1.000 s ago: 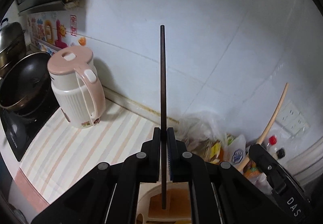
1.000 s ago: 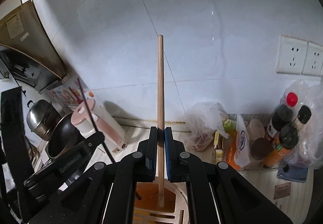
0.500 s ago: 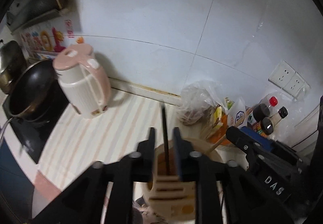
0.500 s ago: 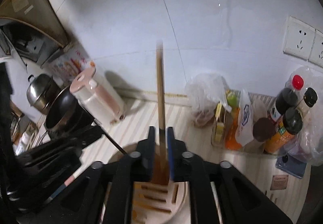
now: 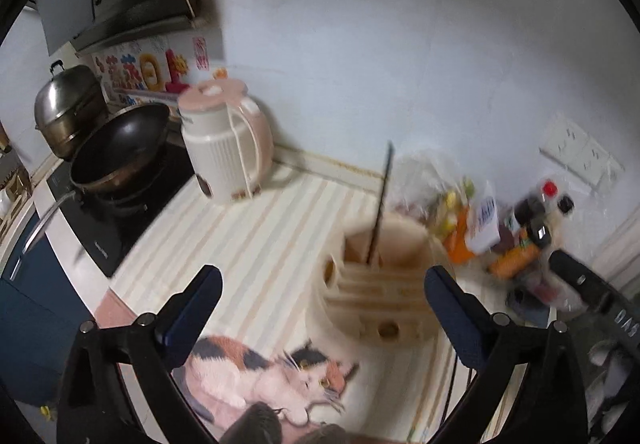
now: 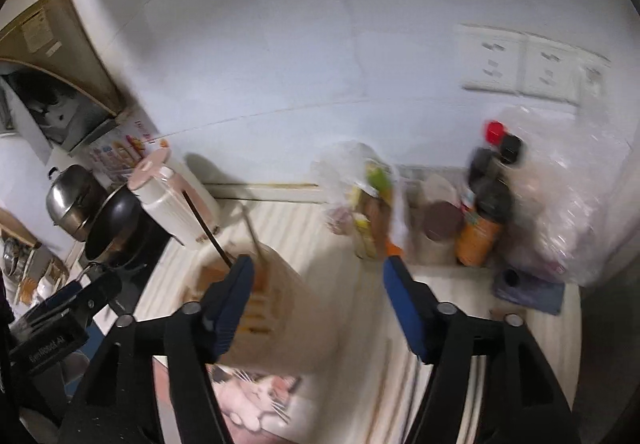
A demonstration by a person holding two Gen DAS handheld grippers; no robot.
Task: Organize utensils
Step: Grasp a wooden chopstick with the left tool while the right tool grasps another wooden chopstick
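A beige slotted utensil holder (image 5: 360, 316) stands on the striped counter. A dark chopstick (image 5: 382, 203) leans upright in it. My left gripper (image 5: 320, 284) hangs just in front of the holder, its jaws opening wide, and nothing is pressed between the pads. In the right wrist view the holder (image 6: 280, 324) sits behind the left finger of my right gripper (image 6: 316, 272), whose jaws are also opening and grip nothing. The dark chopstick (image 6: 204, 224) and a pale wooden chopstick (image 6: 254, 234) both stick out of it. Both views are blurred.
A pink kettle (image 5: 224, 147), a black wok (image 5: 120, 147) and a steel pot (image 5: 68, 107) stand to the left. Sauce bottles (image 6: 488, 203) and plastic bags (image 6: 352, 187) crowd the back right by the wall. A cat-print mat (image 5: 272, 368) lies at the counter's front.
Both grippers were shut on upright chopsticks. They lowered the sticks into the holder, let go, opened their jaws and drew back from it.
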